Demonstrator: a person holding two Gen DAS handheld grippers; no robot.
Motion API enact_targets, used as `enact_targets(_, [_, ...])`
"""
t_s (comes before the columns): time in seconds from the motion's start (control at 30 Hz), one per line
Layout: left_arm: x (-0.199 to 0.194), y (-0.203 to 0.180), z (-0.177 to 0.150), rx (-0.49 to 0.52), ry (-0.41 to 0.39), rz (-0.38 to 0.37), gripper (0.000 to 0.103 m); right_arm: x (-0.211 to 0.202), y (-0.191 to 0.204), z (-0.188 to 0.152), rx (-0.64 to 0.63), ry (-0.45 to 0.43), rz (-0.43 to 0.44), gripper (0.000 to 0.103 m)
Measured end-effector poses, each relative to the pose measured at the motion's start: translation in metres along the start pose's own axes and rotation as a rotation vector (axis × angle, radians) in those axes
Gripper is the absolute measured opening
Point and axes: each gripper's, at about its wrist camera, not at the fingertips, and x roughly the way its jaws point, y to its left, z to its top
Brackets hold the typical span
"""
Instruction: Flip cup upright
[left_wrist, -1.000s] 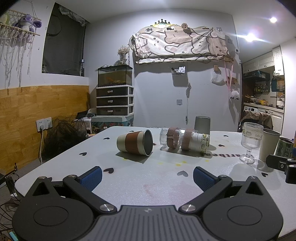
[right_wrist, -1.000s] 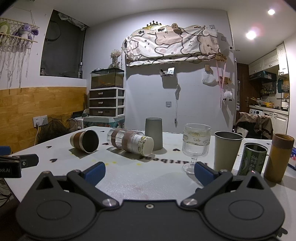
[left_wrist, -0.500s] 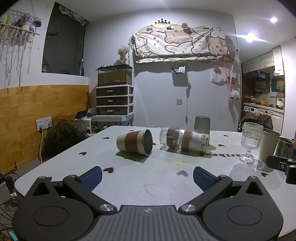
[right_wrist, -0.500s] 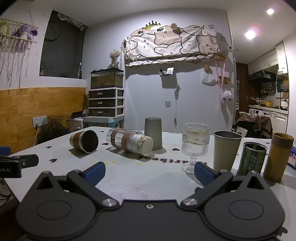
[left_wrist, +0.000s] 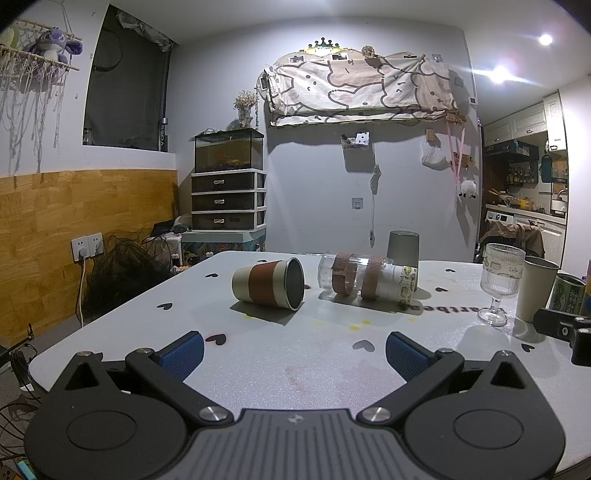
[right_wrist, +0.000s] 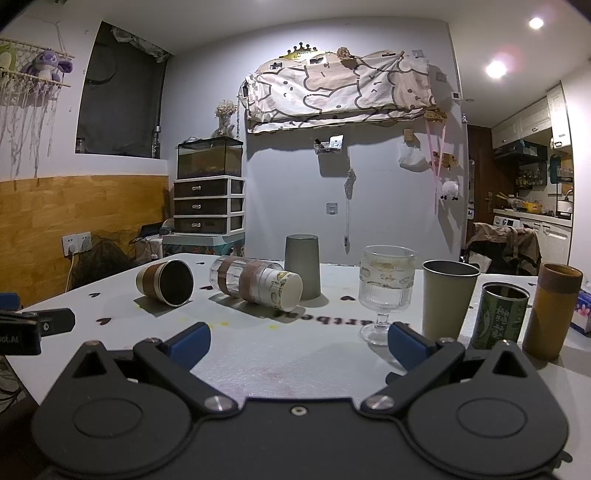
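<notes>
A cream cup with a brown sleeve (left_wrist: 267, 283) lies on its side on the white table (left_wrist: 295, 354), mouth toward the right; it also shows in the right wrist view (right_wrist: 165, 282). A clear glass cup with brown bands (left_wrist: 354, 280) and a white paper cup (left_wrist: 400, 286) lie on their sides beside it, also seen from the right (right_wrist: 255, 284). A grey cup (right_wrist: 302, 265) stands upside down behind them. My left gripper (left_wrist: 294, 354) is open and empty, short of the sleeved cup. My right gripper (right_wrist: 298, 341) is open and empty, near the table's front.
A ribbed stemmed glass (right_wrist: 385, 293), a grey-green cup (right_wrist: 447, 301), a green printed can (right_wrist: 500, 315) and a tan cylinder (right_wrist: 552, 310) stand upright at the right. A tissue pack (right_wrist: 583, 310) lies at the far right. The table's left edge drops off near a drawer unit (left_wrist: 229, 201).
</notes>
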Motion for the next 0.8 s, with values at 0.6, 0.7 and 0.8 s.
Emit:
enact_targets(0.6, [0.001,0.0,0.0,-0.002,0.007,-0.006,0.103,0.0,-0.003,-0.001,0.0,-0.003,0.0,0.103])
enact_targets(0.7, [0.004,-0.007,0.002,-0.007,0.016,-0.018,0.103,-0.004,-0.005,0.002,-0.002,-0.002,-0.004,0.103])
enact_targets(0.8, [0.011,-0.01,0.01,-0.02,0.008,-0.039,0.103,-0.008,-0.008,0.001,-0.008,-0.009,-0.015,0.103])
